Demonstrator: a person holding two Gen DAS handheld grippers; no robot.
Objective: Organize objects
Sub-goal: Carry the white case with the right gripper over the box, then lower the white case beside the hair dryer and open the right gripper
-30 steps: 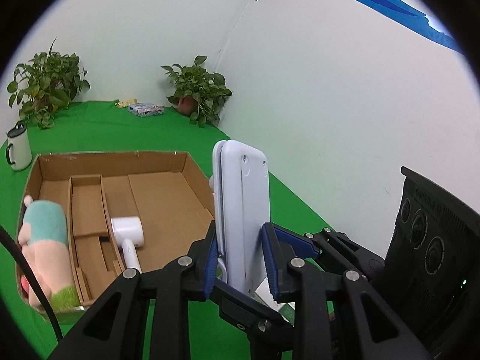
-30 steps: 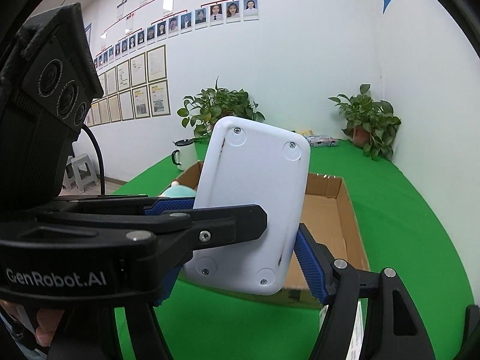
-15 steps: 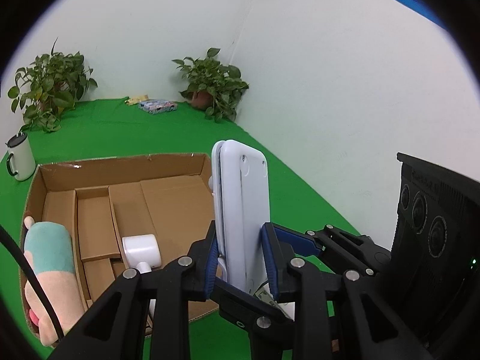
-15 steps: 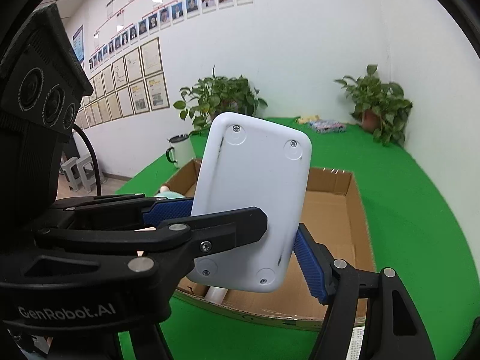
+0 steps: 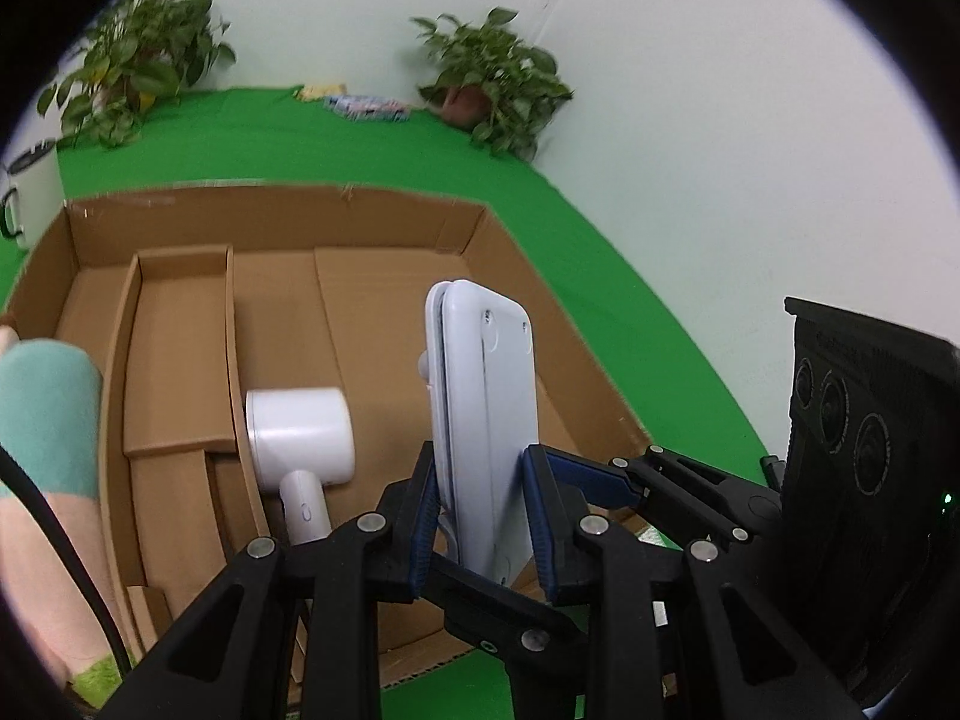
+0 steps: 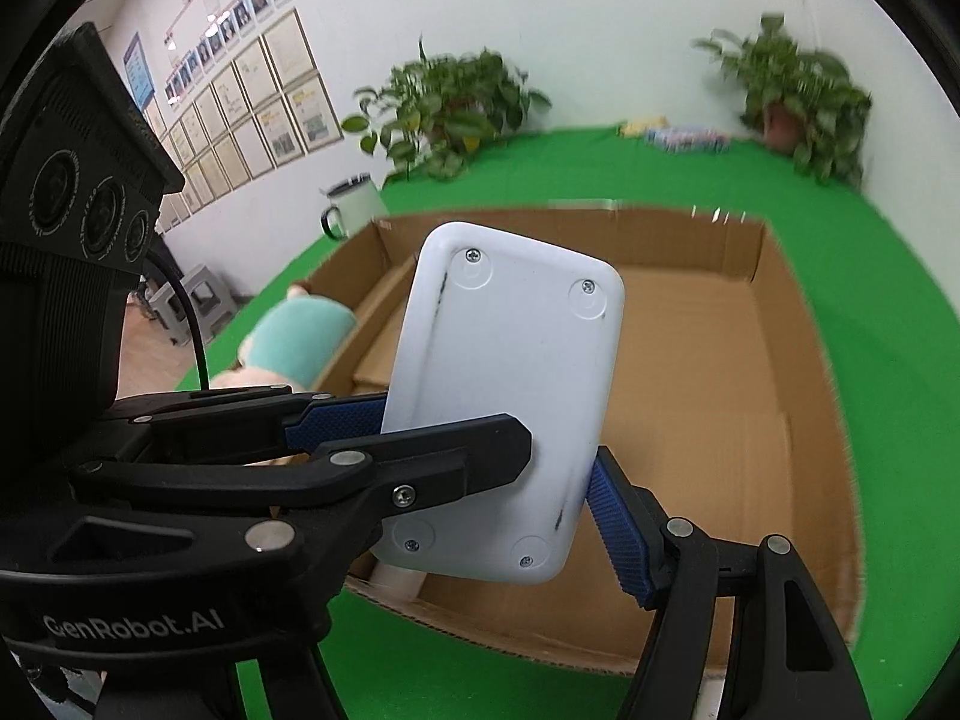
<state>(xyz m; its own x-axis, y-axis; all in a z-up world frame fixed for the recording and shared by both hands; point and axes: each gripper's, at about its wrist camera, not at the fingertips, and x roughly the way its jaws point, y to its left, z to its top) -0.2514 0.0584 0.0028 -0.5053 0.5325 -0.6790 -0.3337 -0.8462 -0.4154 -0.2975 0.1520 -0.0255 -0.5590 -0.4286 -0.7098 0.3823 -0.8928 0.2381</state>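
Left wrist view: my left tongs are clenched on the thin edges of the white slab, which stands upright between the blue pads, held above the right part of the cardboard box. Inside the box, a white dryer lies beside a cardboard divider, and a plush toy with a teal band fills the left compartment. The box sits on the green desk. A mug stands left of the box, and two potted plants stand at the far wall. The black body of my right tongs shows at the right edge.

Right wrist view: my right tongs grasp the same slab across its broad width, one finger crossing its screwed back, the blue pad of the other pressed to its lower right edge. It hangs tilted over the near side of the box, whose big right compartment lies bare. The plush lies at the left end, the mug beyond it.
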